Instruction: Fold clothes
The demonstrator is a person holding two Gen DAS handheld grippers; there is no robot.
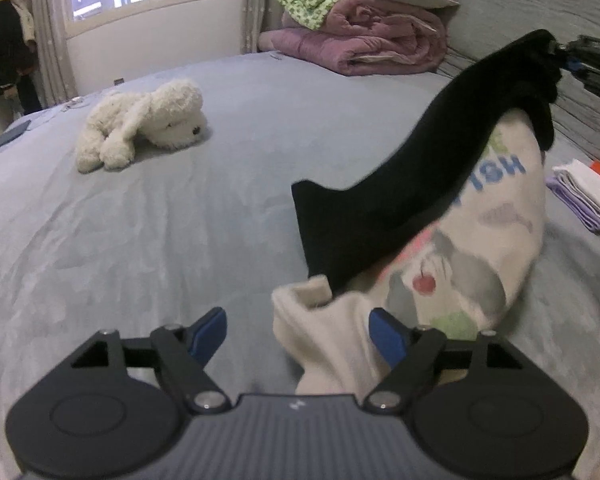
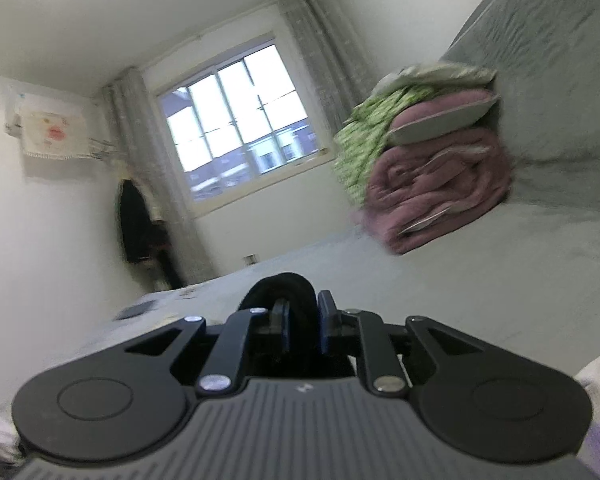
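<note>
Now: L gripper (image 1: pixel 298 334) jaws wide, nothing pinched; cream sleeve edge lies just inside its R pad. Garment (image 1: pixel 480 240), cream w/ print and black trim, hangs at 2 o'clock over grey bed (image 1: pixel 180 220). R gripper (image 2: pixel 303 328) jaws narrow, clamped on its black fabric. Plush dog (image 1: pixel 144 124) at 10 o'clock, well apart.

A black cloth (image 2: pixel 278 292) is pinched between the blue pads of the right gripper (image 2: pixel 303 326). Behind it, a pink blanket (image 2: pixel 440 196) is stacked at the far edge of the grey bed (image 2: pixel 500 280), beside the window (image 2: pixel 240 120).
</note>
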